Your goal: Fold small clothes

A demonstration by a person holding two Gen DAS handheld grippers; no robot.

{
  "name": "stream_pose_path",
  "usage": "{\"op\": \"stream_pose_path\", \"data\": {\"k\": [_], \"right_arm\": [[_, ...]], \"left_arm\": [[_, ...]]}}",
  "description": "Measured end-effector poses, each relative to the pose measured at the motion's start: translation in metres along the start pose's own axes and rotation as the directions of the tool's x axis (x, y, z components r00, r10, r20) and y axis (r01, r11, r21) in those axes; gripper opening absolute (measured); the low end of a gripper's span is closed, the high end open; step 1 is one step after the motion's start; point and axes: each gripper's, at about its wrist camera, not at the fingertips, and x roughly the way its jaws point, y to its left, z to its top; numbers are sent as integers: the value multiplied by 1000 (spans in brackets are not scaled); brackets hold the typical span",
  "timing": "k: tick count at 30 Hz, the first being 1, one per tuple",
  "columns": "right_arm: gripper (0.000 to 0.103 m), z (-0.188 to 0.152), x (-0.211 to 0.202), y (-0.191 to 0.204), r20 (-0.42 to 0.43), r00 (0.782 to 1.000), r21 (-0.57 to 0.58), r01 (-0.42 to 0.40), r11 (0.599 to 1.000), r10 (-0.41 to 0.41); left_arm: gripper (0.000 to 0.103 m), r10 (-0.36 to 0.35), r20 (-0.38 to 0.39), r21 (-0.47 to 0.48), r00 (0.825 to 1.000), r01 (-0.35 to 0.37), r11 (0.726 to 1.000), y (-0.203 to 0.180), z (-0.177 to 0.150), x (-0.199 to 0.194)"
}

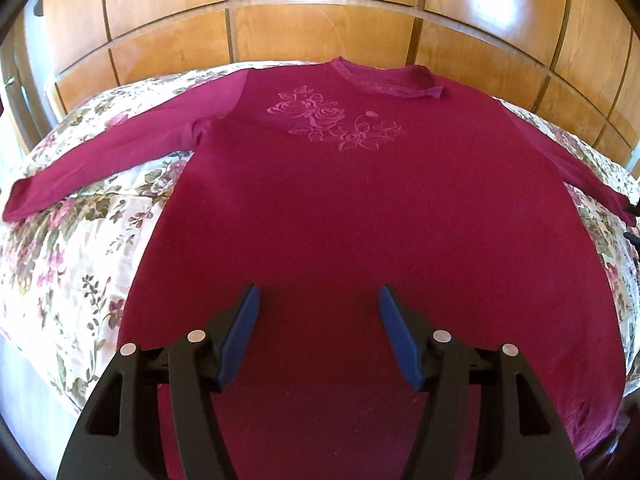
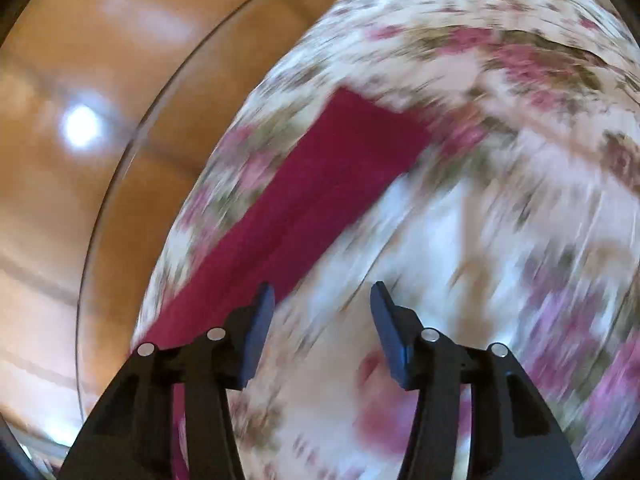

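Note:
A magenta long-sleeved top (image 1: 340, 208) with a pink flower print (image 1: 336, 122) lies flat and face up on a floral bedspread (image 1: 72, 248), both sleeves spread out sideways. My left gripper (image 1: 318, 304) is open and empty above the lower middle of the top. My right gripper (image 2: 322, 300) is open and empty over the bedspread (image 2: 500, 240), with the top's right sleeve (image 2: 304, 200) running from its left finger to a cuff further ahead. The right wrist view is motion-blurred. The right gripper's tips peek in at the right edge of the left wrist view (image 1: 633, 222).
A wooden panelled wardrobe (image 1: 320, 8) stands behind the bed, and it also shows at the left of the right wrist view (image 2: 80, 160). The bed's near-left edge drops off (image 1: 24, 384).

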Motion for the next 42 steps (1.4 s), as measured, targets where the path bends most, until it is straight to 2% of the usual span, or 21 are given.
{"op": "stream_pose_path", "data": {"k": [2, 4, 6, 10, 14, 17, 21, 24, 27, 28, 30, 32, 33, 37, 40, 41, 42], "right_arm": [[48, 19, 7, -5, 11, 1000, 26, 17, 1000, -18], [30, 29, 17, 1, 2, 999, 3, 45, 999, -45], [6, 38, 19, 9, 3, 998, -45, 67, 997, -67], [5, 37, -13, 11, 75, 996, -136, 66, 989, -56], [5, 20, -14, -3, 50, 988, -181, 154, 971, -147], [5, 16, -9, 3, 47, 985, -198, 174, 965, -168], [5, 16, -23, 48, 70, 994, -267, 99, 959, -83], [5, 0, -35, 112, 60, 998, -384, -5, 923, 30], [5, -27, -38, 169, 4, 992, -473, -110, 874, 127], [5, -43, -37, 194, -30, 986, -510, -158, 845, 167], [5, -77, -34, 236, -106, 968, -571, -247, 783, 228], [5, -130, -28, 286, -223, 935, -633, -355, 688, 277], [5, -147, -25, 298, -257, 924, -647, -382, 660, 282], [5, -254, 1, 357, -447, 859, -700, -509, 501, 248], [6, -315, 20, 377, -568, 800, -685, -591, 426, 195], [11, -333, 24, 381, -597, 783, -682, -611, 402, 175], [28, -339, 26, 383, -615, 770, -672, -626, 396, 173]], "left_arm": [[61, 4, -6, -6, 1000, -4, 1000, -1, 2, 1], [61, 11, -11, -11, 1000, -11, 1000, -3, 3, 3], [61, 17, -14, -12, 1000, -17, 1000, -5, 4, 5], [61, -6, -19, -12, 1000, 6, 1000, -9, 8, 4], [61, -34, -25, -2, 999, 34, 999, -13, 8, 8], [61, -43, -26, 24, 999, 43, 999, -16, 12, 9], [61, -78, -4, 22, 997, 78, 997, -15, 18, 3], [61, -109, -8, -8, 994, 109, 994, -12, 20, 5], [61, -141, -7, -27, 990, 141, 990, -9, 21, 5], [61, -148, -3, -30, 989, 148, 989, -9, 21, 4], [61, -159, 4, -29, 987, 159, 987, -7, 22, 3], [61, -169, 10, -36, 986, 169, 985, -3, 25, 4], [61, -178, 13, -46, 984, 178, 983, 0, 27, 4], [61, -205, 21, -92, 979, 206, 974, 12, 36, 7], [61, -214, 34, -123, 976, 217, 968, 23, 45, 9], [61, -218, 39, -135, 975, 221, 966, 28, 49, 11], [61, -221, 42, -146, 974, 225, 963, 32, 53, 12]]}}
